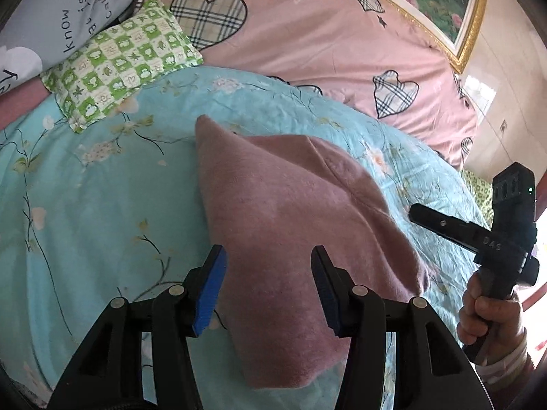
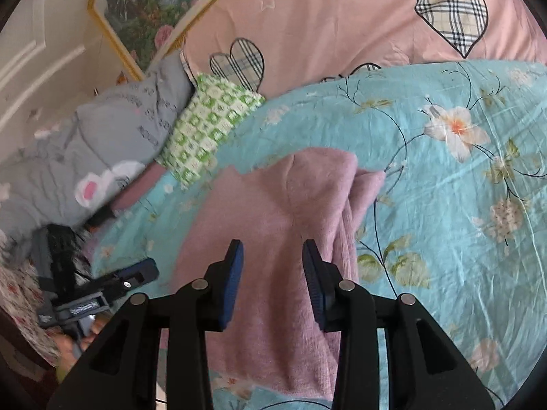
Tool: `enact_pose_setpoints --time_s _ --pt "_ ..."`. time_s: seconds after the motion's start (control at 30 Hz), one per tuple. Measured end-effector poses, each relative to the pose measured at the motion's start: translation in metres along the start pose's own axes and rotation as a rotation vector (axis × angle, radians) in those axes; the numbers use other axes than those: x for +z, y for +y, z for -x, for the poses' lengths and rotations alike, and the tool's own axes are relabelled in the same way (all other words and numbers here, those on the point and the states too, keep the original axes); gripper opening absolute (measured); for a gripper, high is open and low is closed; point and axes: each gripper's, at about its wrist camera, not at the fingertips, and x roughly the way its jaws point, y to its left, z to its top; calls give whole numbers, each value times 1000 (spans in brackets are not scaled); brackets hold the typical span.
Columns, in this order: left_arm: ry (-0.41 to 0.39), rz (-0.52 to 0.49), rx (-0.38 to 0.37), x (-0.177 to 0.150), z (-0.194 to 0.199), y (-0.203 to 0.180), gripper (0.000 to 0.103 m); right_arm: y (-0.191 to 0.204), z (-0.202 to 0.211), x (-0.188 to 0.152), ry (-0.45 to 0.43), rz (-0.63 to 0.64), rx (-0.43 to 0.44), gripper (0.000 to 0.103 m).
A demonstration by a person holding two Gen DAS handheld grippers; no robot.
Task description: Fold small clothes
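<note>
1. Left wrist view: the mauve garment [image 1: 294,239] lies folded on the bed [image 1: 102,205], directly beneath the left gripper [image 1: 268,290], whose fingers stand apart, holding nothing
2. Right wrist view: the right gripper [image 2: 273,283] hovers over the garment's middle, fingers apart

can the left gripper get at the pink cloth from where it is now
Probably yes. The left gripper is open and hangs right over the pink cloth lying on the blue sheet, with nothing between them. The right gripper is off to the side.
</note>
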Motion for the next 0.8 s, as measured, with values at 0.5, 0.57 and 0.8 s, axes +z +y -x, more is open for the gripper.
enact_pose_setpoints --time_s 0.5,0.57,0.8 --pt "46 -10 -44 0 -25 -2 51 -16 -8 -15 36 -52 -36 10" --pt "56 -20 -45 -2 -27 -4 51 -18 -5 -13 43 -37 -49 10" --pt "41 -119 7 -20 -41 -13 51 -45 -37 -43 93 -35 -102 9"
